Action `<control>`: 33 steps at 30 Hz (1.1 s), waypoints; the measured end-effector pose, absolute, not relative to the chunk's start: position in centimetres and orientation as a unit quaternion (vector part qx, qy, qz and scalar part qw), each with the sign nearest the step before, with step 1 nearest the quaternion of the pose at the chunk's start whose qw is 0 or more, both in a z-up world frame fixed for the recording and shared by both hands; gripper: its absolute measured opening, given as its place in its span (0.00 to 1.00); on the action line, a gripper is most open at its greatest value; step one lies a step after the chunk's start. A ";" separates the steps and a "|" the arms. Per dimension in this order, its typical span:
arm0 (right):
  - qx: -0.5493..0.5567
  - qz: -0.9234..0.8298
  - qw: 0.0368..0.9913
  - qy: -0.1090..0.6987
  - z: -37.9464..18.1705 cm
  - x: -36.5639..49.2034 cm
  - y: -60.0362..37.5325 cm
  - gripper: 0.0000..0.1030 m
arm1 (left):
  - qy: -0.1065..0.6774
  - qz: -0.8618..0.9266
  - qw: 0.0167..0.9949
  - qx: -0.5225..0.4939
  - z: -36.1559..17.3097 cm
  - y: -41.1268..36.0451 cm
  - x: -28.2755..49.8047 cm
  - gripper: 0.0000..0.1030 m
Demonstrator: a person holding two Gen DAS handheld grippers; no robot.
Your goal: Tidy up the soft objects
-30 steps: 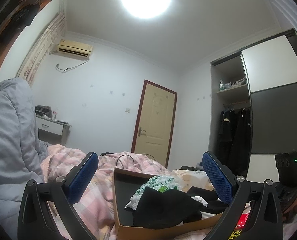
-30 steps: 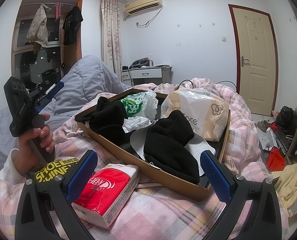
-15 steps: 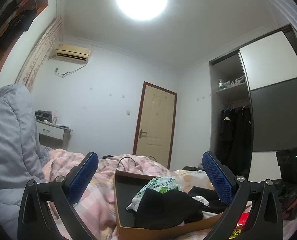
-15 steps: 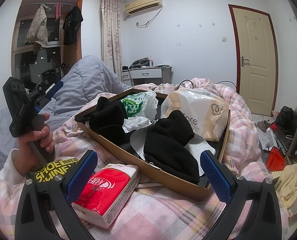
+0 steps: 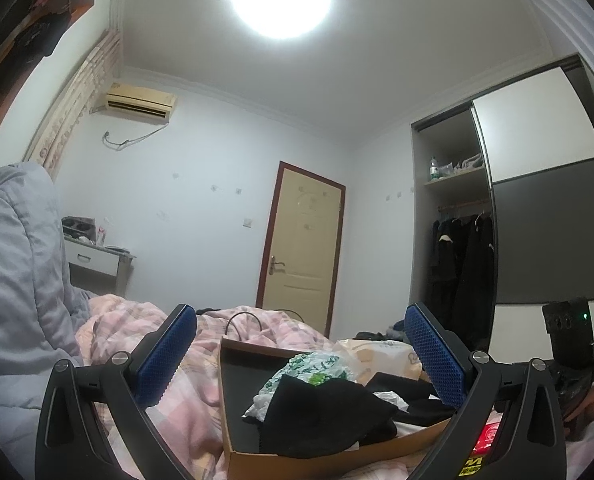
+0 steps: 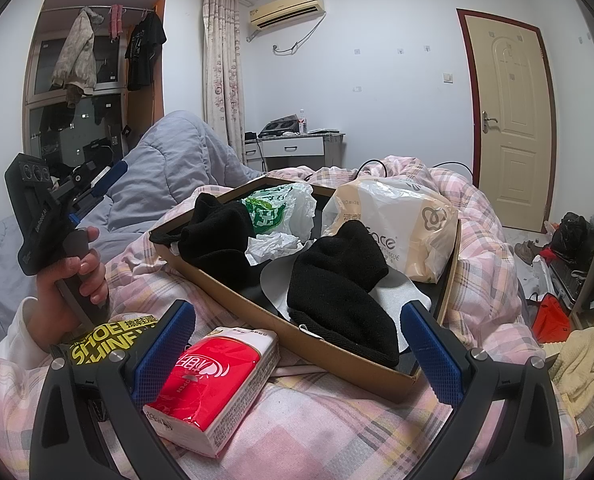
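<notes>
A bedroom with white walls and a cream door (image 6: pixel 509 120) frames the scene, and the work surface is a bed under a pink plaid quilt (image 6: pixel 337 432). On the quilt lies a shallow cardboard box (image 6: pixel 337 344) set at a slant, its long axis running from near right to far left in the right wrist view. It already holds a beige tissue bag (image 6: pixel 401 224), a green-printed plastic bag (image 6: pixel 281 208) and two black knit hats, one at the near end (image 6: pixel 337 296) and one at the far end (image 6: pixel 217 232). Outside the box, just beside its near wall, a red tissue pack (image 6: pixel 213 384) rests on the quilt, its long axis pointing roughly toward the box. The right gripper (image 6: pixel 297 356) hangs with its fingers spread wide and empty, the pack lying just ahead of its left-hand pad, lower and to the left of the gap's centre. The left gripper (image 5: pixel 301 360) is likewise spread and empty, raised and tilted toward the ceiling, well apart from the pack. The right hand is clearly the nearer, so the pack is probably its next pick, calling for a shift left and down.
</notes>
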State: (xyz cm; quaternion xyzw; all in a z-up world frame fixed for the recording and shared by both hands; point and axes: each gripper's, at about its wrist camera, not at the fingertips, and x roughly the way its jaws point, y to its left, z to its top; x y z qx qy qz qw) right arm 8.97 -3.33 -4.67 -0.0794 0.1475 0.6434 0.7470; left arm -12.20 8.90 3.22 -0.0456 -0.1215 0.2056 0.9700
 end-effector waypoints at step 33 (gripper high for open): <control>-0.080 0.643 0.747 0.147 -4.7 9.0 -3.3 0.99 | -0.123 0.206 0.969 -0.051 3.3 8.9 -12.5 1.00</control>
